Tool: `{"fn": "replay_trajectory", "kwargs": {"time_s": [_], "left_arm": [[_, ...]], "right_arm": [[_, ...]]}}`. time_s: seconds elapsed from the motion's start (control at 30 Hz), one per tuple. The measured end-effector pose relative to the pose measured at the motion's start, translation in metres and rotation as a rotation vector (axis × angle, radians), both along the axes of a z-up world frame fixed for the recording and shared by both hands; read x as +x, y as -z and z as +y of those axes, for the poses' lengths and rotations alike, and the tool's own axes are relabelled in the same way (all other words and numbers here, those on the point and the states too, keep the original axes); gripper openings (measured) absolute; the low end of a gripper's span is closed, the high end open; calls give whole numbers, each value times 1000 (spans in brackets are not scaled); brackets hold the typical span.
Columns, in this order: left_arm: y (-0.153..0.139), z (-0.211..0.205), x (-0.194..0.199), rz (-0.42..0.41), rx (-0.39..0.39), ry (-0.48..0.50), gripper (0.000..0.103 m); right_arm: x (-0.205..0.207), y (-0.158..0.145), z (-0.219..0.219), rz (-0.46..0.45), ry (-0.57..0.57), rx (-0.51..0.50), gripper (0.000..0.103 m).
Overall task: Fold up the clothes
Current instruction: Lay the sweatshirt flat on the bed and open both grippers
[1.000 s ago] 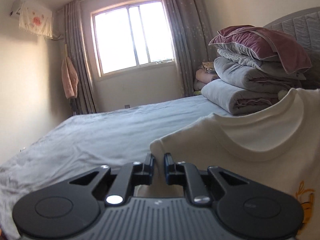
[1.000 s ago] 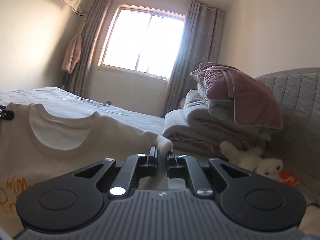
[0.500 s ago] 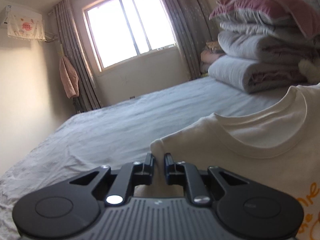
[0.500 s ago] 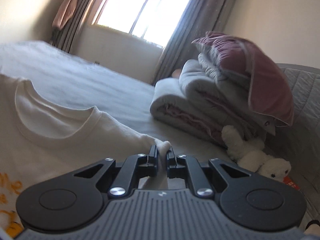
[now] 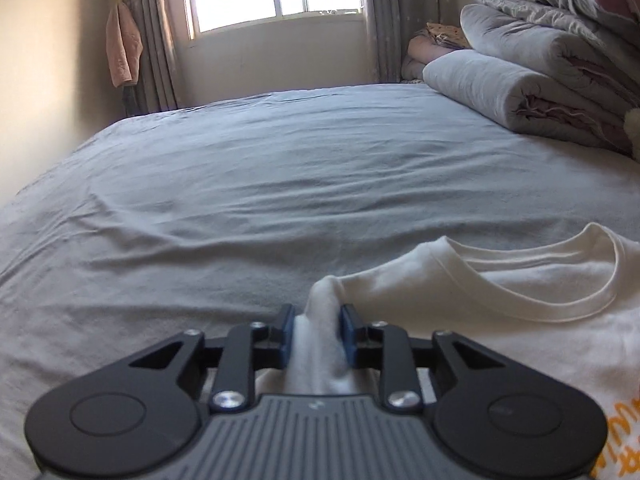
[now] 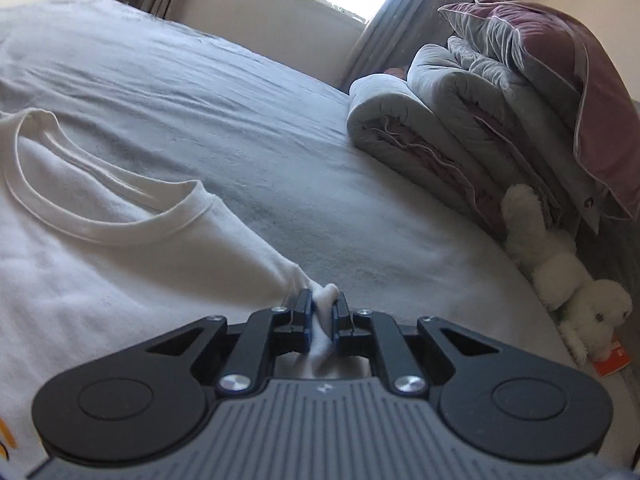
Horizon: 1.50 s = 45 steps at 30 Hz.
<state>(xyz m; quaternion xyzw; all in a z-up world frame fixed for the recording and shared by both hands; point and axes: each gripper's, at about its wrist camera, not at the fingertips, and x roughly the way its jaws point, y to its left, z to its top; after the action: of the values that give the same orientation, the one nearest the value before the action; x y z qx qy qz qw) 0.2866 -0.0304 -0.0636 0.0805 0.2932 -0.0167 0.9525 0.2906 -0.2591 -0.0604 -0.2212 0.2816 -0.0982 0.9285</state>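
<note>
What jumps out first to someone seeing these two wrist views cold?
The cream T-shirt lies spread on the grey bed, collar toward the window, one shoulder corner in each hand-held gripper. The left hand-held gripper has just been opening with a bunch of cloth between its jaws, while the right hand-held gripper is shut on its corner. To the right, a stack of folded quilts topped by a mauve pillow, a white plush toy at its foot.

The left claw (image 5: 318, 330) points down a little and its jaws have just been opening, cloth between them. The right claw (image 6: 322, 320) pinches cloth tight.
</note>
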Motion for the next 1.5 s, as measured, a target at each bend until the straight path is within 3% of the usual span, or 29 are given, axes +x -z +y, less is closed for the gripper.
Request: {"fn": "replay_trajectory", "kwargs": {"time_s": [0.07,0.1,0.13,0.2,0.37,0.77,1.13,1.5], "left_arm": [[-3,-4,-3,-6,25,-19,57],[-5,-4,-5,-7,29,-24,63],[-8,-5,-8,-8,34,-29,65],[-14,-7,-18,2,13,-13,66],[-23,-23,-48,19,47,34,66],[-59,-33,-122,53,18,60,66],[-73,-21,-174,82,-29,58,66],[-54,0,-215,144,-36,57,67]], "right_arm": [[-4,-6,3,-2,10,4,22],[-8,-9,4,-6,22,26,34],[-14,-15,3,-14,34,60,40],[-27,-23,1,-25,34,115,42],[-51,-41,3,-25,17,135,43],[-127,-76,4,-16,16,275,44],[-185,-72,11,18,49,404,45],[-221,-50,18,81,88,571,47]]}}
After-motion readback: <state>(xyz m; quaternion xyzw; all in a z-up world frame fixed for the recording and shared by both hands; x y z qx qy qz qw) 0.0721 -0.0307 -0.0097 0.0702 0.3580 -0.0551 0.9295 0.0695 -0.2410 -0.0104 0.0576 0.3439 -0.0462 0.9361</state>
